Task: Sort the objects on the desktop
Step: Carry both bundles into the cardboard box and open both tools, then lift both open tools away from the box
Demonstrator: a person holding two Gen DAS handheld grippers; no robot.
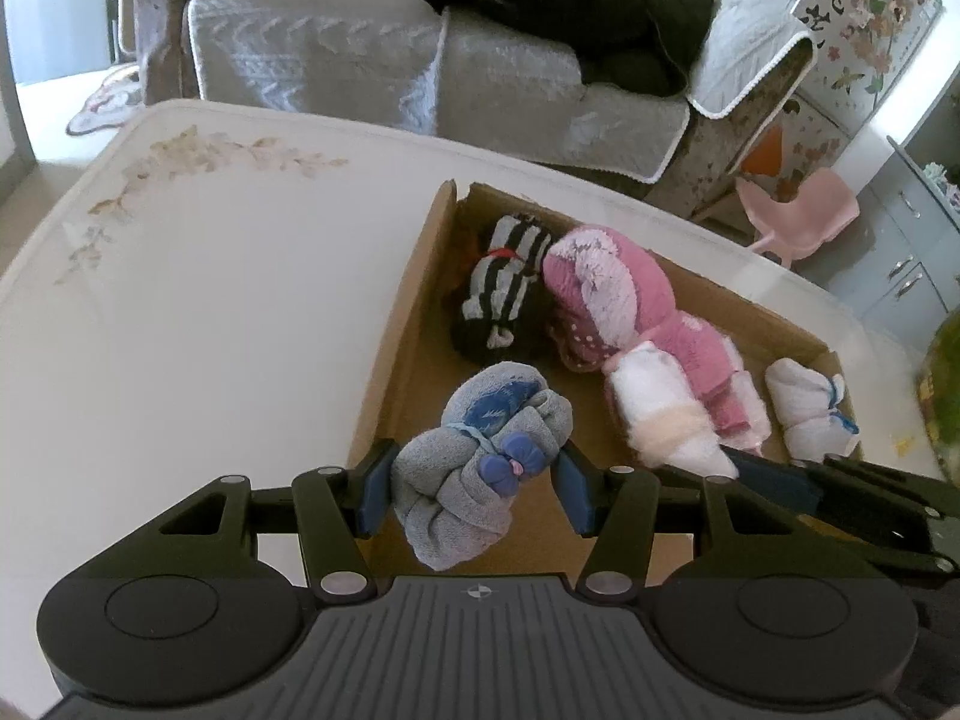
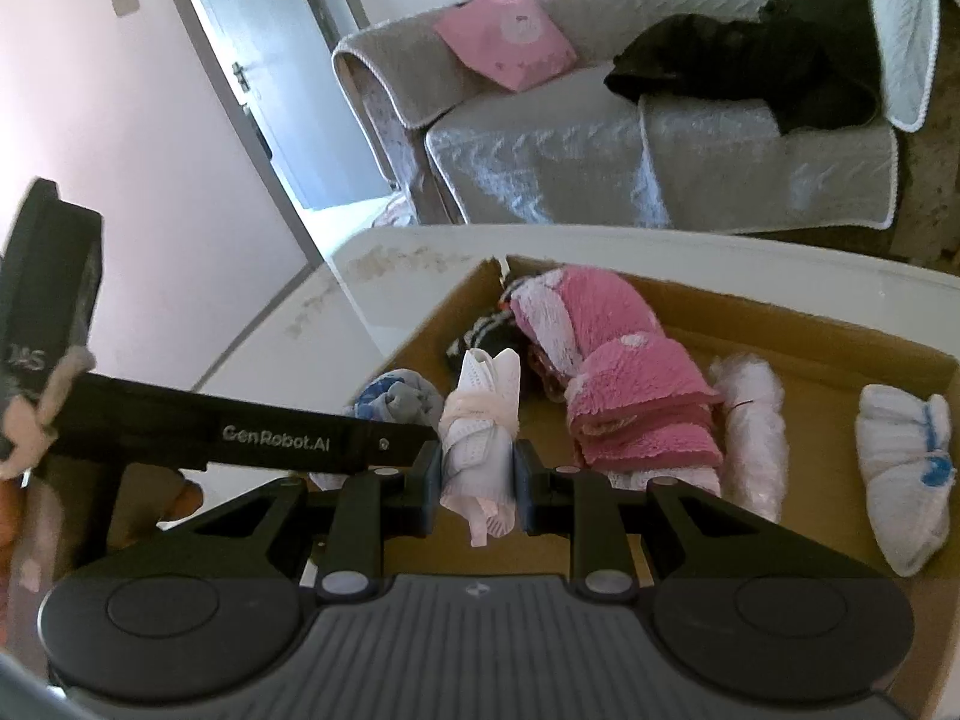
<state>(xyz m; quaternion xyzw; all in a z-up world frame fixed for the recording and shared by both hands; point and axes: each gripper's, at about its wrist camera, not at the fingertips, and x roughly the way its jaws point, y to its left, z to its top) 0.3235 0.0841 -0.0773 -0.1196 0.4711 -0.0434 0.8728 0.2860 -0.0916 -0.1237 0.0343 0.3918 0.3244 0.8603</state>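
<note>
"GenRobot.AI" lettering [image 2: 276, 438] on left gripper [image 1: 471, 489], clamping blue-grey sock bundle [image 1: 480, 471]

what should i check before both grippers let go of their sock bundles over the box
1. Left gripper holds the grey-blue bundle: ok, pads on both sides.
2. Right gripper shut on the white bundle: ok.
3. Both bundles over the cardboard box, not the table: ok.
4. Bare box floor under the grey-blue bundle: ok.
5. White bundle clear of the pink bundle: ok, a gap shows.
6. Height above the box floor: cannot tell.
</note>
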